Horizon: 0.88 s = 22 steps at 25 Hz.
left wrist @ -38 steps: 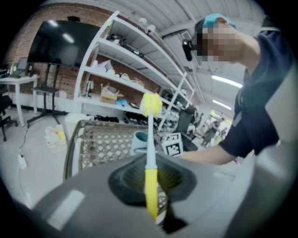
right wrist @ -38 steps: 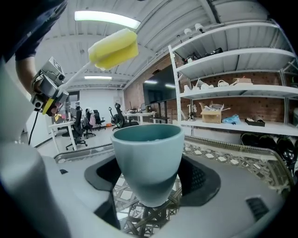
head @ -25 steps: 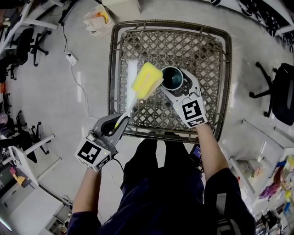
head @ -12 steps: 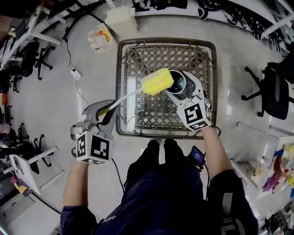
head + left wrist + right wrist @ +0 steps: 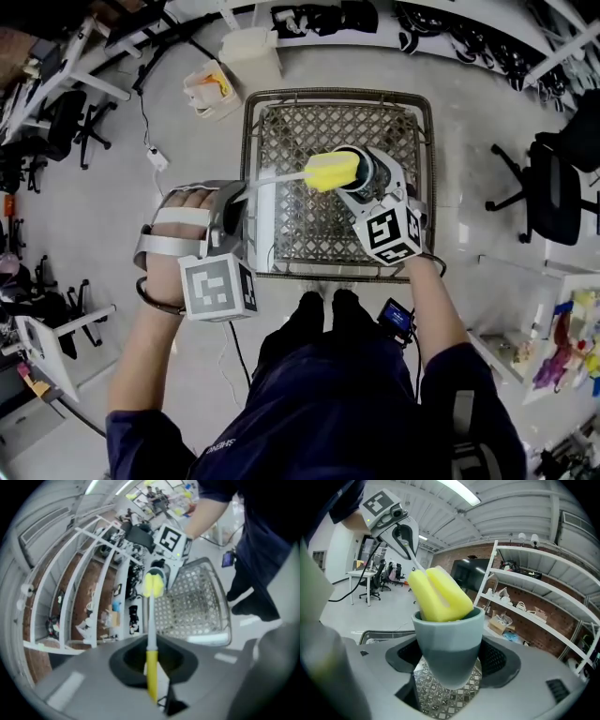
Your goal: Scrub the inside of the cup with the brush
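Where the yellow-headed brush (image 5: 440,595) sits — a two-toned teal cup (image 5: 449,644).

brush (image 5: 440,595) head-first in the cup (image 5: 449,639), cup over the mesh table (image 5: 281,141), left claw (image 5: 236,202) seemingly left of it

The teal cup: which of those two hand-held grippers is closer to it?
Right. The right gripper is clamped on the cup itself; the left gripper holds the brush by its handle beside the table, with only the sponge head reaching the cup.

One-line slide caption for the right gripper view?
The right gripper holds the teal cup; the yellow sponge brush, held by the left gripper, sits in its mouth.
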Each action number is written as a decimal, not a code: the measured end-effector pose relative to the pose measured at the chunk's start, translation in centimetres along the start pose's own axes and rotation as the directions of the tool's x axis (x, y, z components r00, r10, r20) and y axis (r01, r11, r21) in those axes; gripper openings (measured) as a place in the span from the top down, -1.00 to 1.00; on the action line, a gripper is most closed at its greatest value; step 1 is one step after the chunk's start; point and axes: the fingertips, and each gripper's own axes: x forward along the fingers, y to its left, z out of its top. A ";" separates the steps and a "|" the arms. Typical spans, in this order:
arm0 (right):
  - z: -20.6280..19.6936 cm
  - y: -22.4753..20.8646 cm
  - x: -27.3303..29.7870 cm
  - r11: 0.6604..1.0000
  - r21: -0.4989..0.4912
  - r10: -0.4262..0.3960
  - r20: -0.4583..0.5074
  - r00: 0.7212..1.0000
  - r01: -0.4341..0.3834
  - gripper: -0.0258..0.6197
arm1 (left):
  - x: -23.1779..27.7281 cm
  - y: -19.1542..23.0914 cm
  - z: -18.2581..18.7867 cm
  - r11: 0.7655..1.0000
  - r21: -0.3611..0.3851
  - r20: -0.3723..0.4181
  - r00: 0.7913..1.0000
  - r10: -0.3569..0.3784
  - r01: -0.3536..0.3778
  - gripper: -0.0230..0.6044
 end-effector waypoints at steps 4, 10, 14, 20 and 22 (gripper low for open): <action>0.3 0.1 -0.5 1.000 -0.022 -0.005 -0.013 1.000 0.005 -0.15 | -0.4 1.0 1.1 0.989 0.146 -0.040 0.999 0.013 -0.007 0.83; 0.6 0.0 -1.3 0.999 -0.047 -0.006 -0.015 1.000 0.005 -0.15 | -0.7 3.3 4.0 0.942 0.326 -0.034 0.995 0.092 -0.076 0.83; 0.9 -0.1 -1.4 0.998 -0.063 -0.011 -0.012 1.000 0.010 -0.15 | -0.3 4.3 4.2 0.946 0.313 -0.062 0.992 0.108 -0.083 0.83; 0.8 -0.6 -1.3 0.995 -0.098 -0.016 -0.028 0.999 0.014 -0.15 | 0.2 3.6 4.2 0.978 0.206 -0.114 0.993 0.029 -0.005 0.83; 0.7 -0.5 -1.2 0.994 -0.113 -0.012 -0.038 0.999 0.008 -0.15 | 0.2 3.3 4.3 0.975 0.222 -0.115 0.993 0.017 0.009 0.83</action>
